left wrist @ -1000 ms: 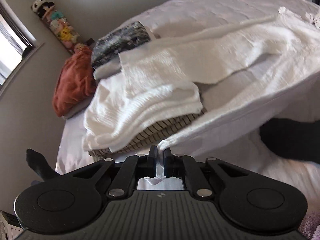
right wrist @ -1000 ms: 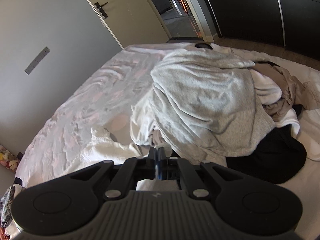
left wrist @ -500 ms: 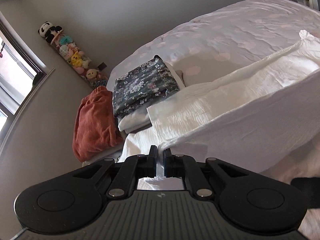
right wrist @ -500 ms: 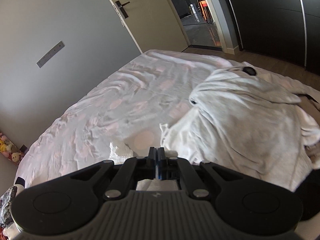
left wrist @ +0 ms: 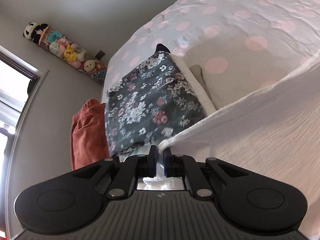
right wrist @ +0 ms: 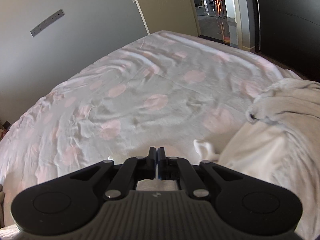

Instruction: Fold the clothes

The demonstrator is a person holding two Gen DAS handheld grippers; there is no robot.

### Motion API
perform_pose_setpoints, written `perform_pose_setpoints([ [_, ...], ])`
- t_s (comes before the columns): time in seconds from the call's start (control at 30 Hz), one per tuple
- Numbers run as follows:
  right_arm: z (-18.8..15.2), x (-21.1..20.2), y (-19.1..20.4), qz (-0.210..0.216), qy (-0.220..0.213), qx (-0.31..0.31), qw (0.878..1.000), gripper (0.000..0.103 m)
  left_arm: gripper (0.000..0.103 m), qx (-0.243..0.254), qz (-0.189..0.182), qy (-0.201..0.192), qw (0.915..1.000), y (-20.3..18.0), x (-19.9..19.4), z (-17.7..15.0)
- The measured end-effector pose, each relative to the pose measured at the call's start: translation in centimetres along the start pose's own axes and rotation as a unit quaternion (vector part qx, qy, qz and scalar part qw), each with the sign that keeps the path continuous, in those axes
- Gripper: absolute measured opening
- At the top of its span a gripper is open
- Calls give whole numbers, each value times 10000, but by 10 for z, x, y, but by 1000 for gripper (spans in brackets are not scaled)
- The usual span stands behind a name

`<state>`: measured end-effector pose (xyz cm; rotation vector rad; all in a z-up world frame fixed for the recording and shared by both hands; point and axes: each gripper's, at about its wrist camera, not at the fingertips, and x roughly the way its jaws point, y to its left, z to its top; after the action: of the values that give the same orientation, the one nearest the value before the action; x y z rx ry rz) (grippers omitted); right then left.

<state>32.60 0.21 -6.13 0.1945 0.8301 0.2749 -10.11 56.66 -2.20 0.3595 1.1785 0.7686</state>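
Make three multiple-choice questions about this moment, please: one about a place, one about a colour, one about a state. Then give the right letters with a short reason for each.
1. Where does the floral cloth lie?
A. on a folded stack on the bed
B. on the floor by the door
C. in the right gripper

2. What colour are the dots on the bed cover?
A. blue
B. pink
C. green

3. What is the state of the left gripper?
A. wide open over the bed
B. shut on nothing
C. shut on the white cloth

Answers:
1 A: the left wrist view shows it on top of white folded layers on the bed, beside the rust cloth.
2 B: pale pink dots cover the sheet in both views.
3 C: the cloth's corner sits between the closed fingers, and the fabric stretches away to the right.
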Motion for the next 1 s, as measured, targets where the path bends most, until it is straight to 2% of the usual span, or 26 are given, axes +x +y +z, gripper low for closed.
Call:
perform_pose_setpoints([
  [0.17, 3, 46, 17, -177, 198, -119, 9996, 2, 5, -178, -49, 78, 9998, -12, 38, 12],
  [0.23, 0, 54, 20, -221, 265, -182, 9992, 2, 9, -253, -56, 122, 9996, -15, 47, 12],
  [0.3, -4, 59, 21, -245, 326, -234, 9989, 8, 12, -288, -34, 123, 9995, -16, 51, 10],
  [0.4, -7, 55, 23, -225, 296, -321, 9988, 11, 27, -418, 4, -26, 9991, -13, 47, 5],
  [0.43, -8, 52, 23, -199, 269, -355, 9988, 16, 36, -514, -6, -134, 9986, -11, 42, 3],
  [0.47, -10, 45, 24, -144, 226, -388, 9989, 27, 43, -620, -27, -259, 9977, -7, 36, 1],
  [0.5, -11, 39, 24, -89, 184, -420, 9989, 32, 52, -735, -56, -395, 9965, -4, 29, -1],
  [0.7, -41, -9, 26, 413, 134, -549, 9975, 32, 53, -966, -241, -673, 9928, 10, -18, -26],
  [0.87, -95, -49, 23, 835, 297, -391, 9953, 32, 55, -1270, -285, -687, 9891, 24, -44, -67],
  [1.0, -148, -73, 19, 1007, 354, -271, 9939, 32, 54, -1448, -407, -734, 9859, 23, -53, -107],
])
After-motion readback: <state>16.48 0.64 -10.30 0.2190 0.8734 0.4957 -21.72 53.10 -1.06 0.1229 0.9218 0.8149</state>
